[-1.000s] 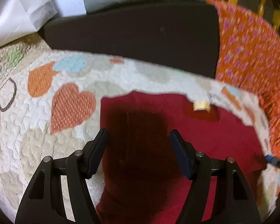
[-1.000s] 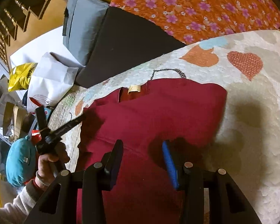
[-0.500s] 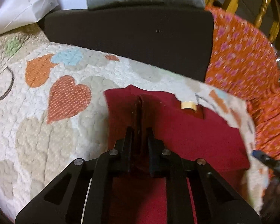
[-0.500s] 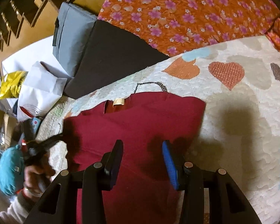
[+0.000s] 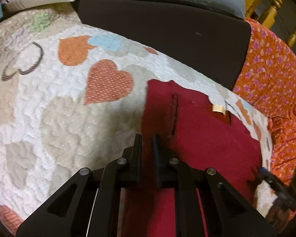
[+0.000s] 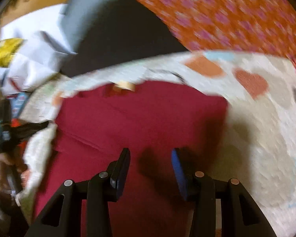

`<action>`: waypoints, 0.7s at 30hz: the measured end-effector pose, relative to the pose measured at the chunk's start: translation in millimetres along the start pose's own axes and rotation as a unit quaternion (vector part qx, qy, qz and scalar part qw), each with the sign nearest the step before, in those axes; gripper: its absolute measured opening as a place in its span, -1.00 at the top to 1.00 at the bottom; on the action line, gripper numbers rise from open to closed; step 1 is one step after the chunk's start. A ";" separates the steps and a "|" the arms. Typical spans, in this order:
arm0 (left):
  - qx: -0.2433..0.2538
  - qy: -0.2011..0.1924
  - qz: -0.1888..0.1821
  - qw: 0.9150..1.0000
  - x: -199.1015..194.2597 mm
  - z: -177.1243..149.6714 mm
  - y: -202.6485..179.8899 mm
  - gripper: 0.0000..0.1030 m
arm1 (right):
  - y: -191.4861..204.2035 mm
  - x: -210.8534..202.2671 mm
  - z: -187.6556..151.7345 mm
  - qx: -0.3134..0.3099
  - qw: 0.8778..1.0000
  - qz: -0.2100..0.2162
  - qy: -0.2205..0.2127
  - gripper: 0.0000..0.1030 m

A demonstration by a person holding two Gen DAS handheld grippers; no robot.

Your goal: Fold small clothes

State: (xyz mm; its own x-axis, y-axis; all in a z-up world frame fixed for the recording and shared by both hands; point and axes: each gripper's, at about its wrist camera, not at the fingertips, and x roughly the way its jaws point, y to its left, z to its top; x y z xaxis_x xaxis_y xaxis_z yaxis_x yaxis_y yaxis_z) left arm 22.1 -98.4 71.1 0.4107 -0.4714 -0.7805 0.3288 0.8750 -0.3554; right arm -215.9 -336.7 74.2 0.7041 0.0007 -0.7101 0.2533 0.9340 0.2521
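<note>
Left wrist view: we are looking across the quilt [image 5: 55,106], a white cover with heart patches that is filling most of the frame, with a dark cushion [image 5: 167,39] lying along its far edge and an orange floral cloth [image 5: 272,75] hanging at the right. The red garment [image 5: 207,138] is lying on the quilt, its tan label [image 5: 218,108] showing at the far edge. Our left gripper [image 5: 147,144] is pinching the garment's left edge, its jaws pressed nearly together on the fabric.

Right wrist view, blurred: we are seeing the garment [image 6: 144,118] spreading below the quilt [image 6: 256,118]. Our right gripper [image 6: 151,158] is hovering over the garment with its jaws spread apart and nothing between them. At the far left, the left gripper [image 6: 29,128] is showing at the garment's edge.
</note>
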 end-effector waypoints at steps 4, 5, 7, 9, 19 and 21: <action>0.010 0.006 0.048 0.999 4.3 -0.3 5.9 0.70 | 72.9 24.4 4.5 -0.069 0.993 0.091 -0.006 0.19; 0.010 0.015 0.058 0.998 8.4 -0.8 8.8 0.66 | 88.8 34.3 5.8 -0.081 0.992 0.100 -0.003 0.19; 0.004 0.038 0.081 0.996 17.9 -1.8 17.4 0.66 | 127.2 61.2 6.6 -0.115 0.986 0.116 0.007 0.19; -0.004 0.043 0.085 0.995 19.0 -1.1 24.4 0.66 | 159.1 88.5 7.6 -0.146 0.982 0.115 0.018 0.19; -0.033 0.014 0.072 0.997 0.9 19.8 39.9 0.52 | 163.0 137.5 35.8 -0.078 0.986 0.145 0.022 0.86; -0.040 0.011 0.069 0.997 -2.1 20.5 40.8 0.52 | 164.3 122.6 34.6 -0.084 0.985 0.151 0.011 0.86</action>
State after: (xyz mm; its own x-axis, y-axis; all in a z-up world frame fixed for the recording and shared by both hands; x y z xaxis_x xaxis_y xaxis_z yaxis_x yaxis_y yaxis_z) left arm 52.1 -63.9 68.8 0.4282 -0.3448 -0.8353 0.2018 0.9375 -0.2835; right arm -65.1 -195.5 51.3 0.7157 0.2929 -0.6340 -0.0793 0.9360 0.3430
